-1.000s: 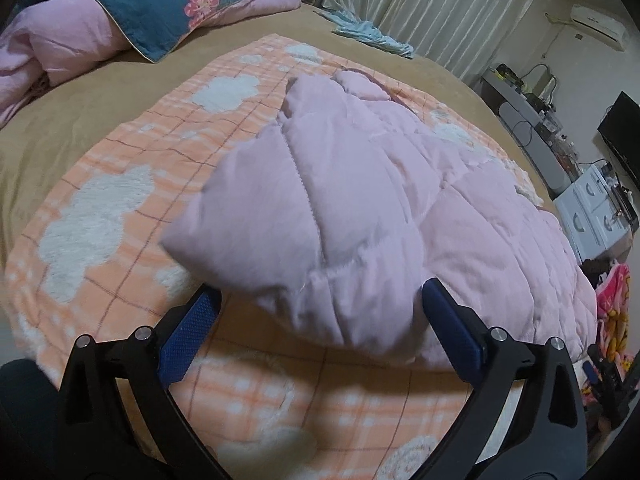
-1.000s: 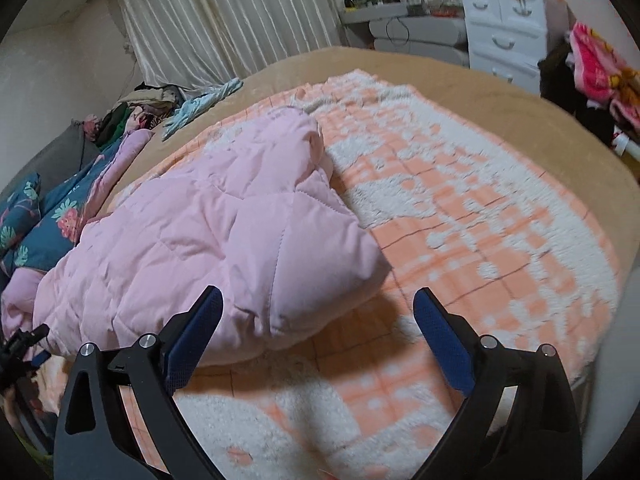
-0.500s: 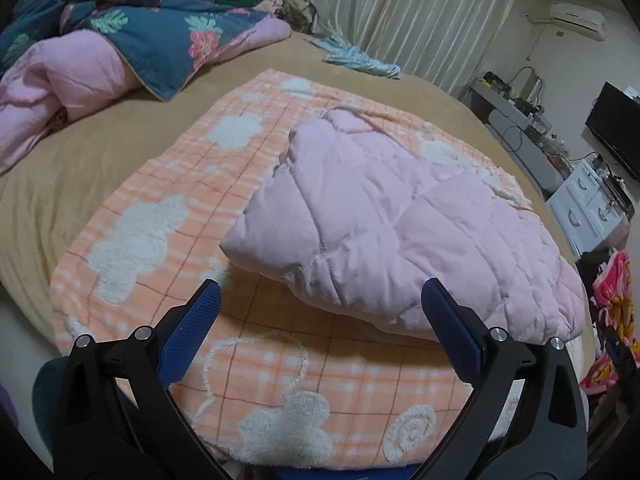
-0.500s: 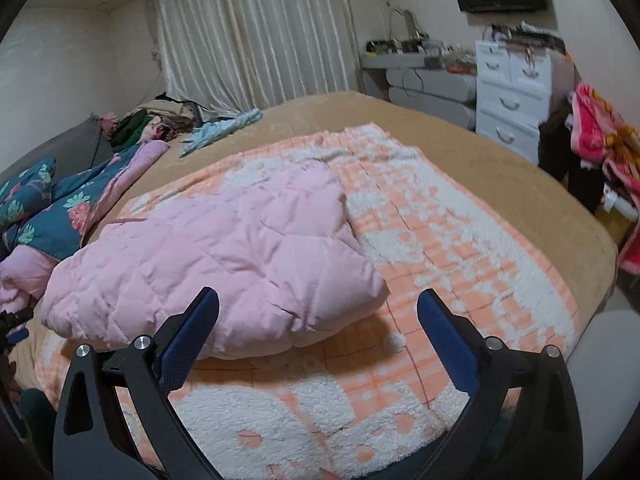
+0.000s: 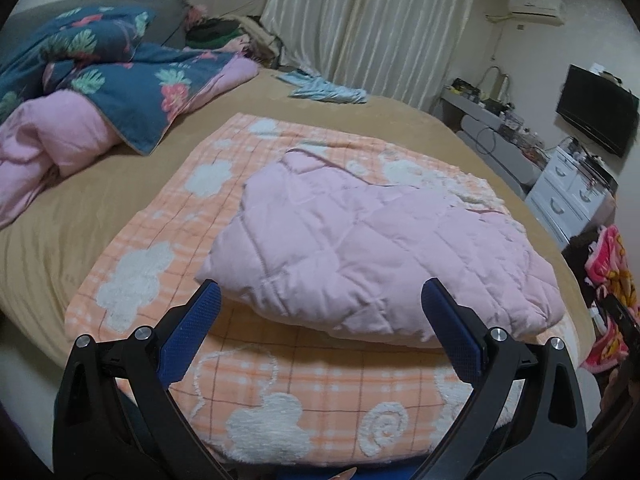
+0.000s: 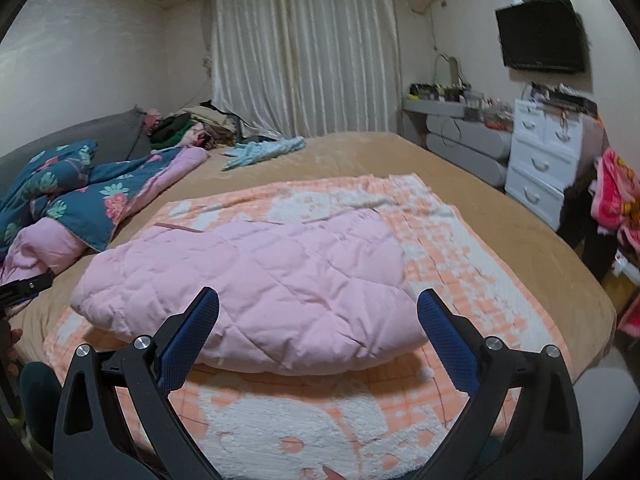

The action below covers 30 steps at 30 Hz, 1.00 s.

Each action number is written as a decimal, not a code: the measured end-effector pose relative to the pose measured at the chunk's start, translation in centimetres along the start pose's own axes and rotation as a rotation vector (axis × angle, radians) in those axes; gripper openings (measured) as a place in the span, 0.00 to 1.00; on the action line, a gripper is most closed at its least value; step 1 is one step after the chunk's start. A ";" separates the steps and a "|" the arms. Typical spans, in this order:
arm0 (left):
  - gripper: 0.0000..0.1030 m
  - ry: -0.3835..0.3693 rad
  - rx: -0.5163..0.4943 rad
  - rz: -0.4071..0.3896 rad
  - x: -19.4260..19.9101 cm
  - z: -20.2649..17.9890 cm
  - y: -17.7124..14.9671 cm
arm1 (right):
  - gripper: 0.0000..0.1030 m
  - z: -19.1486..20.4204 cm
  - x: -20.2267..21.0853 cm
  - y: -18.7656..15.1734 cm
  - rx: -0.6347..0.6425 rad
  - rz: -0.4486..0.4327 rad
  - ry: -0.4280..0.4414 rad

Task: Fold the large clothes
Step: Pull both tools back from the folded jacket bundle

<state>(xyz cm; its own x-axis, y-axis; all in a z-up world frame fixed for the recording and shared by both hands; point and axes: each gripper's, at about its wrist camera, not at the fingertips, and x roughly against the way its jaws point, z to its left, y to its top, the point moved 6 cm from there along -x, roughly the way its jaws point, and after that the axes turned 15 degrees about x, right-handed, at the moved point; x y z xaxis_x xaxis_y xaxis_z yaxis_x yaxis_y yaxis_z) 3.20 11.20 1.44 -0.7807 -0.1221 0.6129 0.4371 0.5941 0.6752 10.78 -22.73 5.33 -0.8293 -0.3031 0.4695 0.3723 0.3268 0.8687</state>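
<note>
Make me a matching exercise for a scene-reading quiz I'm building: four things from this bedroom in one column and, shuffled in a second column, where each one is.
Things
1. pink quilted garment
2. light blue cloth
3. television
4. floral duvet

Places
A. mounted on the wall above the white drawers
B. bunched at the head end of the bed
C. folded on the orange checked blanket
D. on the tan bed cover near the curtain

Pairs: 1-C, 2-D, 3-A, 4-B
</note>
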 end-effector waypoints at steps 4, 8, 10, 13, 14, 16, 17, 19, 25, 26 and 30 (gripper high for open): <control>0.91 -0.023 -0.035 -0.006 0.6 -1.5 -0.6 | 0.96 1.9 1.0 1.0 0.034 -0.024 0.017; 0.91 -0.039 -0.075 -0.012 0.9 -3.3 -1.6 | 0.96 3.4 1.5 1.5 0.063 -0.034 0.030; 0.91 -0.049 -0.096 -0.015 1.0 -4.1 -2.2 | 0.96 4.1 1.7 1.7 0.077 -0.042 0.036; 0.91 -0.059 -0.109 -0.020 1.2 -4.9 -2.6 | 0.96 4.9 2.0 1.9 0.089 -0.051 0.040; 0.91 -0.061 -0.112 -0.020 1.2 -5.1 -2.7 | 0.96 5.3 2.1 2.0 0.094 -0.053 0.045; 0.91 -0.066 -0.122 -0.020 1.1 -5.5 -3.0 | 0.96 5.8 2.3 2.1 0.100 -0.056 0.054; 0.91 -0.068 -0.126 -0.020 1.1 -5.6 -3.1 | 0.96 5.9 2.3 2.1 0.101 -0.057 0.057; 0.91 -0.072 -0.133 -0.016 1.0 -5.9 -3.5 | 0.96 6.5 2.3 2.1 0.104 -0.056 0.069; 0.91 -0.080 -0.156 0.002 0.4 -6.5 -5.1 | 0.96 7.9 2.1 1.5 0.104 -0.050 0.092; 0.91 -0.080 -0.159 0.004 0.4 -6.7 -5.4 | 0.96 8.1 2.0 1.3 0.104 -0.049 0.093; 0.91 -0.075 -0.174 0.025 -0.2 -6.9 -7.0 | 0.96 8.8 1.7 0.3 0.112 -0.041 0.094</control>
<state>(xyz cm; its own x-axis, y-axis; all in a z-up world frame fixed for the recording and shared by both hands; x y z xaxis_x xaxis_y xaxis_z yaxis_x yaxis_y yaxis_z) 3.37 1.57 -0.61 -0.7968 -0.0451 0.6025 0.5226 0.4492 0.7247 5.85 -15.30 4.99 -0.7982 -0.3989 0.4513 0.2857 0.4090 0.8667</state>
